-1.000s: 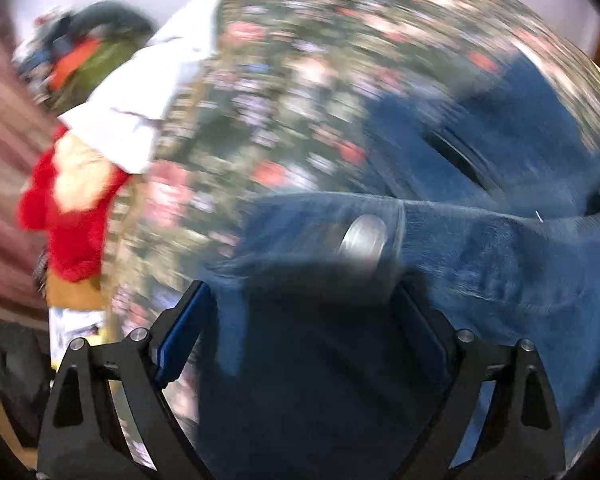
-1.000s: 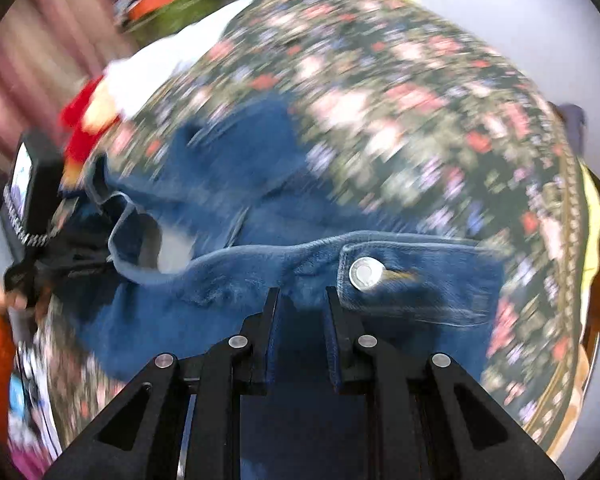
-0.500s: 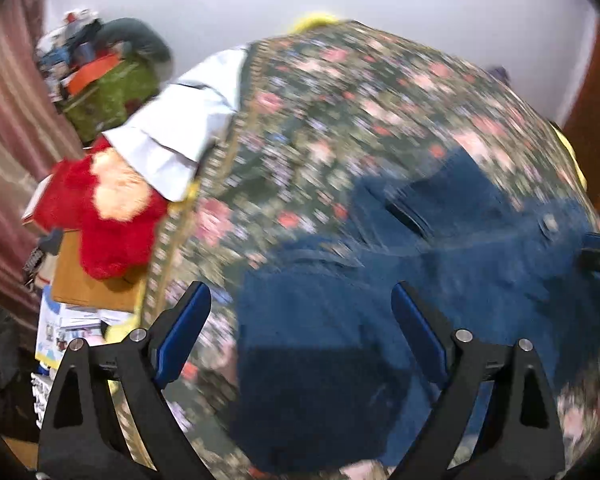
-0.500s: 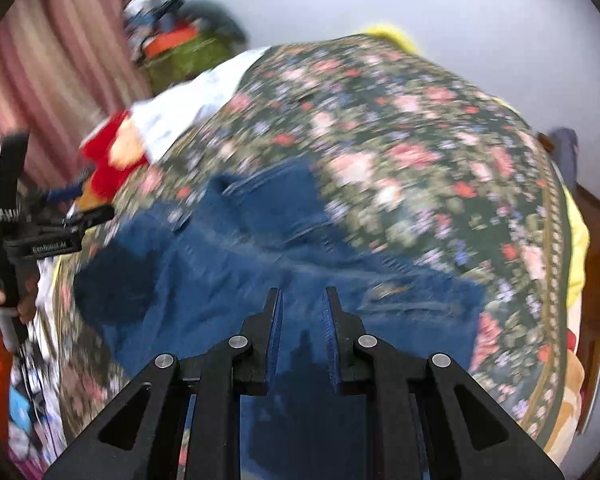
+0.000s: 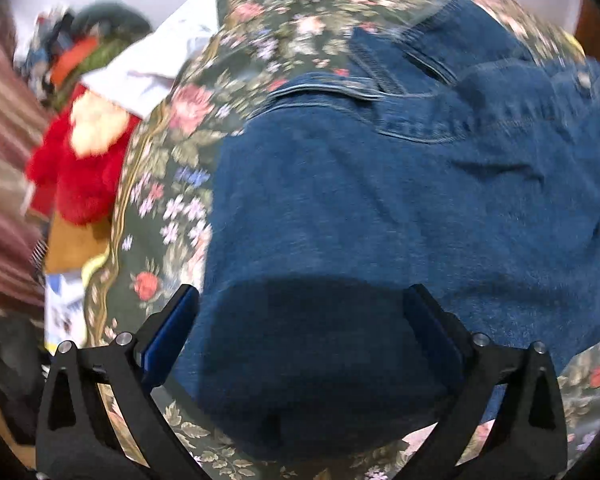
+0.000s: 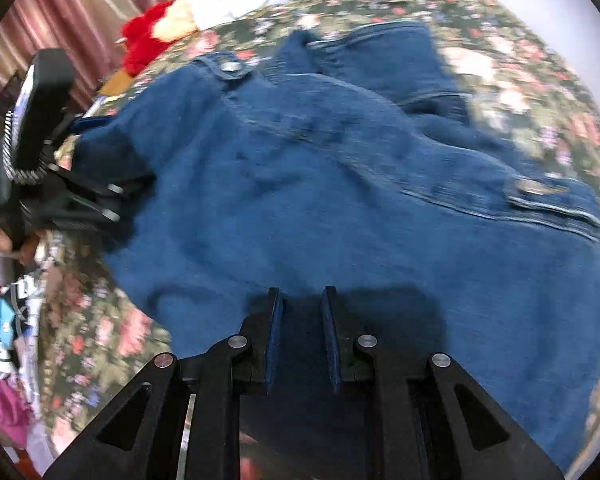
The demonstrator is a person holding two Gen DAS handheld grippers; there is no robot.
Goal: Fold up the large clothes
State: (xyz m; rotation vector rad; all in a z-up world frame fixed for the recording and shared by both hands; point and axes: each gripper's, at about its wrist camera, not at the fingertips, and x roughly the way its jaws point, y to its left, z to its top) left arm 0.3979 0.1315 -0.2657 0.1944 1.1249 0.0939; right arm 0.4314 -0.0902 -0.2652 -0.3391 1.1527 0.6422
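Flowered bedspread (image 5: 168, 184) covers the bed, with a denim jacket (image 5: 380, 208) spread flat on it. Over the jacket's near edge the left gripper (image 5: 300, 308) has just been opening and stands wide, nothing pinched. The right gripper (image 6: 300, 312) is nearly closed above the cloth; whether it nips any denim is blurred. Beyond lie a red plush toy (image 5: 76, 176), a white pillow (image 5: 156, 68) and striped curtains (image 6: 72, 8).
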